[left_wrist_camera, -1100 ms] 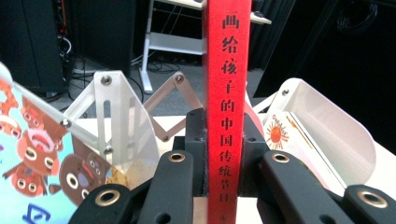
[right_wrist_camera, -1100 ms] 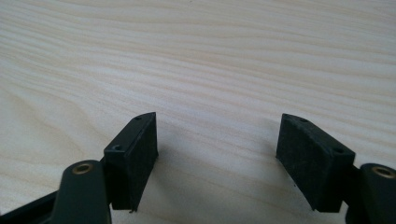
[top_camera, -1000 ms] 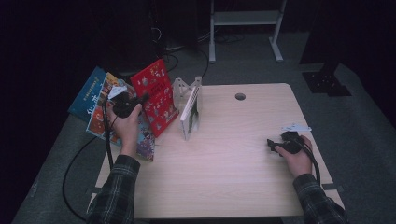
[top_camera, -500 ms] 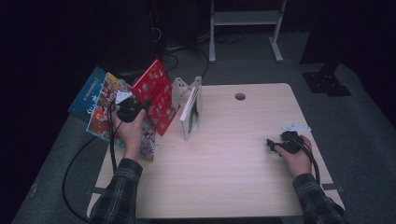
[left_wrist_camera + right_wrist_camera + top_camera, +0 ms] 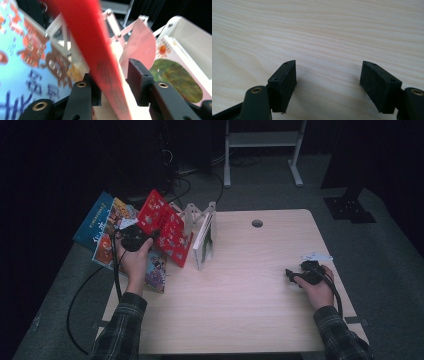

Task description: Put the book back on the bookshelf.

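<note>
Your left tool (image 5: pixel 150 236) has just been opening its jaws, and the red book (image 5: pixel 165 227) stands loose between them, tilted toward the white rack (image 5: pixel 200 227): likely a release. The left gripper view shows one pad clear of the cover. Your right tool (image 5: pixel 328 83) gapes wide, empty, over the worktop (image 5: pixel 337 30).

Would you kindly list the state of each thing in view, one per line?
Red book: tilted, leaning by the rack, between loosened jaws.
White rack: upright, one book in it.
Left gripper: jaws just opened, pads off the book.
Right gripper: open, empty, over the table.
</note>
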Tool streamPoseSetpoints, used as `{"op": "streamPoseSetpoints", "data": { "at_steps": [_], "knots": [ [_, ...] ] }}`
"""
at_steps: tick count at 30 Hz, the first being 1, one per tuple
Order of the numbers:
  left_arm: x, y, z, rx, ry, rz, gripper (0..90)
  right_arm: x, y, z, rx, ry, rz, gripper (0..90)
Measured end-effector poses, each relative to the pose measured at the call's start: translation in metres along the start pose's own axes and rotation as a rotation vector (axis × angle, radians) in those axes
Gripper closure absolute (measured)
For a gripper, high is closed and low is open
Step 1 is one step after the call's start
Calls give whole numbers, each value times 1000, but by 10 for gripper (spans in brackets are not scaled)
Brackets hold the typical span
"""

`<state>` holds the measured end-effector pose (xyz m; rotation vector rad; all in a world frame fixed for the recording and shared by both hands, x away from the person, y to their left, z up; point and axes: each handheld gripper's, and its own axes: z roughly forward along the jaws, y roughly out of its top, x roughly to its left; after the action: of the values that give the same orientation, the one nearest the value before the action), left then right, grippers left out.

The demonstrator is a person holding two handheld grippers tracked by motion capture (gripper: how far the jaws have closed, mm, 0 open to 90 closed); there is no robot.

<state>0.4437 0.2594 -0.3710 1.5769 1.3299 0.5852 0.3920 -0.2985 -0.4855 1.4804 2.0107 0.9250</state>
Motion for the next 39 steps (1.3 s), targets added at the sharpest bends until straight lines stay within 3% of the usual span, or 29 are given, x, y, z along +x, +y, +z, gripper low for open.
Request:
{"op": "streamPoseSetpoints", "data": {
  "at_steps": [6, 10, 19, 23, 28, 30, 39],
  "knots": [
    [-6, 5, -11, 24, 27, -29, 575, 0, 0, 0, 0, 1, 0, 279],
    [-7, 4, -19, 34, 35, -26, 538, 0, 0, 0, -1, 1, 0, 279],
    [-12, -5, -45, 75, 22, 11, 452, 0, 0, 0, 0, 3, -1, 277],
    [-19, -15, -51, 103, 18, 51, 409, 0, 0, 0, 3, 5, -6, 256],
    [-31, -27, -56, 133, -43, 80, 342, 0, 0, 1, 11, 1, -1, 197],
    [-37, -31, -56, 158, -85, 92, 302, 0, 0, 1, 13, 0, 0, 186],
    [-72, -54, -48, 236, -216, 202, 209, 0, 0, 2, 23, 1, -5, 134]
  ]
}}
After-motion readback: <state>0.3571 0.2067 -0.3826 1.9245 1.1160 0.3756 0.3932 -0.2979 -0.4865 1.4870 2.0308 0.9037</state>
